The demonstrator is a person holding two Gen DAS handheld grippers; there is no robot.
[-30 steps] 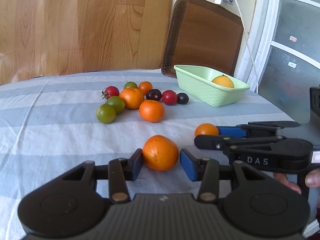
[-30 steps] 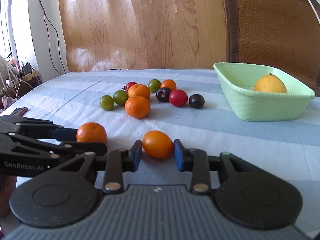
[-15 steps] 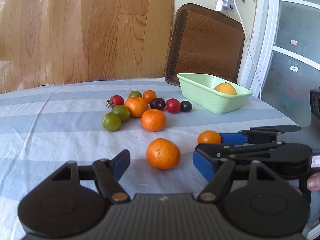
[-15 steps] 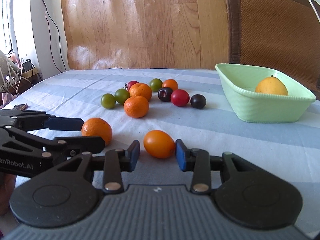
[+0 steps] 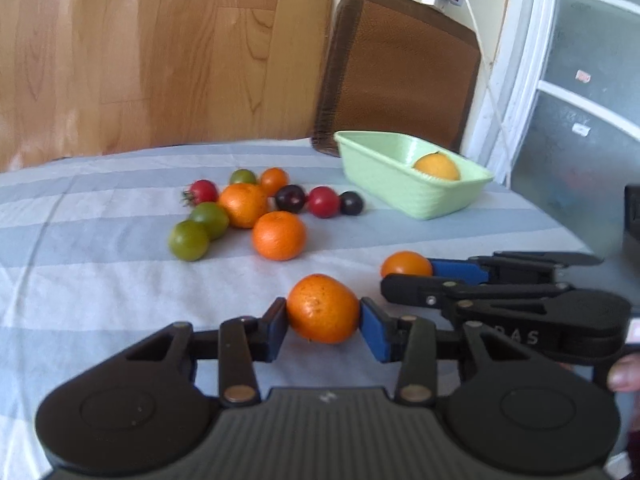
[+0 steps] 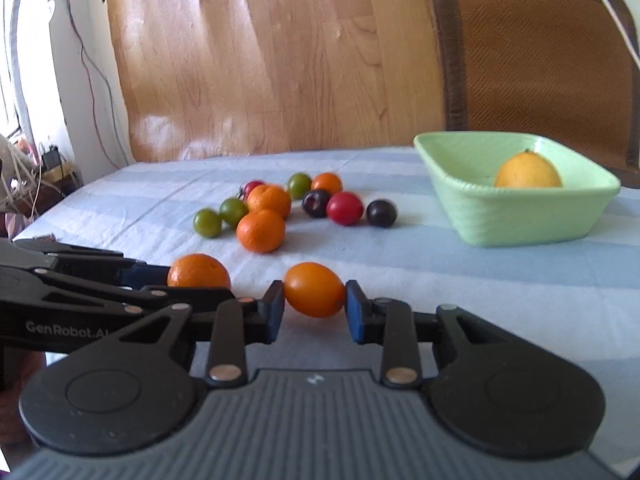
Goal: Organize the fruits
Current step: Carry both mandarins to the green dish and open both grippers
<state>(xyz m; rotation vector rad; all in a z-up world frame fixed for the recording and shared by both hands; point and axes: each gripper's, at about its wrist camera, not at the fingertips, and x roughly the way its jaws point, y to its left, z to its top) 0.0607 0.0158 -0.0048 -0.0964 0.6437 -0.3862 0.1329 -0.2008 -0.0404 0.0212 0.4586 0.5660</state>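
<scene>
My left gripper is closing, pinching the round dimpled orange mandarin; right gripper is closing on the smooth oval orange fruit, both just above the striped cloth. Light, soft-skinned, prob. slippery; grip at widest pt.

Right gripper closing on an orange tomato; left gripper pinches a mandarin alongside.

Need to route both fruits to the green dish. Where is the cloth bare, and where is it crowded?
Bare: the striped cloth between the right gripper and the green dish, and the near-left stretch beside the left gripper. Crowded: the fruit cluster left of the dish. The dish holds one yellow fruit, with room around it.
</scene>
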